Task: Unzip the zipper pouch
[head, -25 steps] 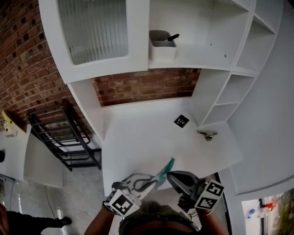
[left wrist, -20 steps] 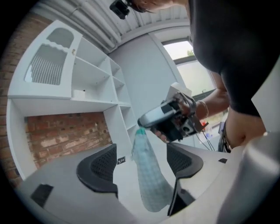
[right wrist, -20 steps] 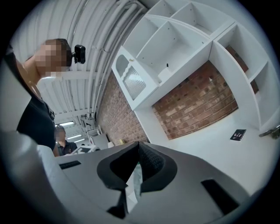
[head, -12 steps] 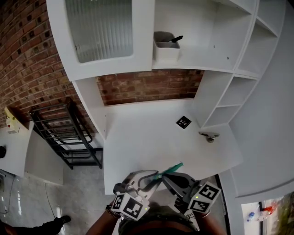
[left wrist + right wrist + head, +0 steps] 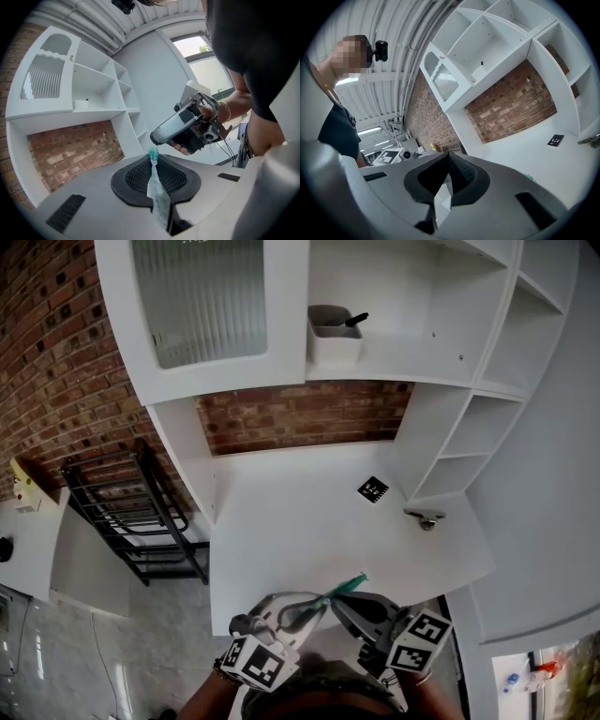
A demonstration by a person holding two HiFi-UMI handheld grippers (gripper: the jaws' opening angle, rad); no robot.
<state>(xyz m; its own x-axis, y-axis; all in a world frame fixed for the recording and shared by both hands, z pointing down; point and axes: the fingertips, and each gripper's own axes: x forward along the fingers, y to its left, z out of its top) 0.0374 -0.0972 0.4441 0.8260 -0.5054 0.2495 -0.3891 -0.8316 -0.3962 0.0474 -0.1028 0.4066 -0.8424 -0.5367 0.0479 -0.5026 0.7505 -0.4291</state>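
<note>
Zipper pouch (image 5: 342, 588) — at near edge of desk (image 5: 281, 521)

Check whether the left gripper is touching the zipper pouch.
Touching. In the left gripper view the jaws of the left gripper, which have just been closing, pinch the zipper pouch between them, its teal end poking out.

The pouch (image 5: 345, 588) is hanging between the left gripper (image 5: 315, 605) and the right gripper (image 5: 339, 601), over the near edge of the table (image 5: 281, 521); a clip (image 5: 425, 517) is lying far right; a tub (image 5: 334, 343) is sitting on the shelf (image 5: 412, 367) behind.
</note>
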